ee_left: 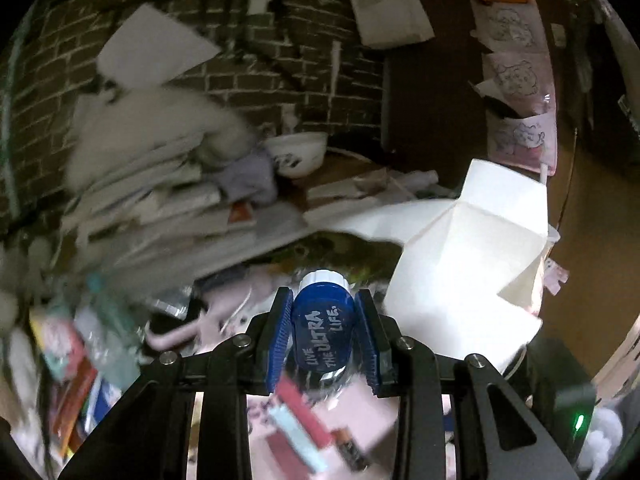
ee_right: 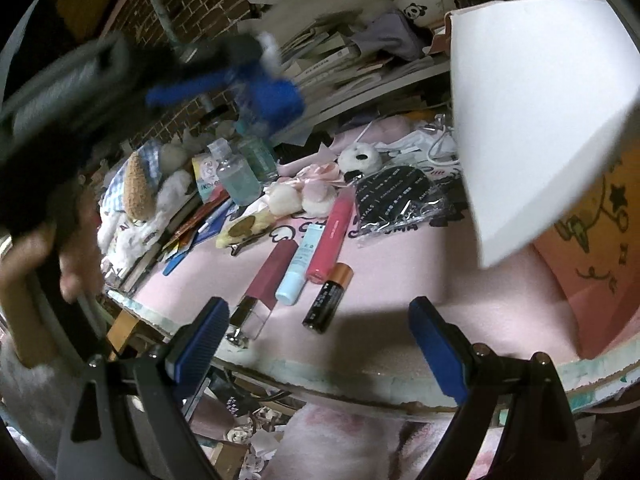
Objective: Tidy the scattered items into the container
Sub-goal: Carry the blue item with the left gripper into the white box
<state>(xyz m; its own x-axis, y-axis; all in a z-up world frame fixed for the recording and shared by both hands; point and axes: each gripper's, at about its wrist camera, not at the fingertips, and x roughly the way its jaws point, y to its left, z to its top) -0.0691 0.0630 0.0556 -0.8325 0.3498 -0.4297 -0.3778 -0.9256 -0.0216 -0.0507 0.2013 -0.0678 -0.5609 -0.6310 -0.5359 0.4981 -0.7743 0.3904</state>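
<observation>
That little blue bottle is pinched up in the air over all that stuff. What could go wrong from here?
The left gripper grips the rounded blue bottle only by its sides, so it might slip and fall onto the cosmetic tubes and battery below. Both views are blurred, suggesting quick motion, which makes a slip likelier. The white container has raised flaps, which the bottle could catch on going in.

A pink mat (ee_right: 392, 256) covers the table at mid-frame in the right wrist view. On it lie a dark-red tube (ee_right: 266, 276), a light-blue tube (ee_right: 301, 264), a pink tube (ee_right: 331, 240) and a battery (ee_right: 329, 298) side by side, with a black packet (ee_right: 396, 196) further back and a white box (ee_right: 532, 96) at upper right.
</observation>
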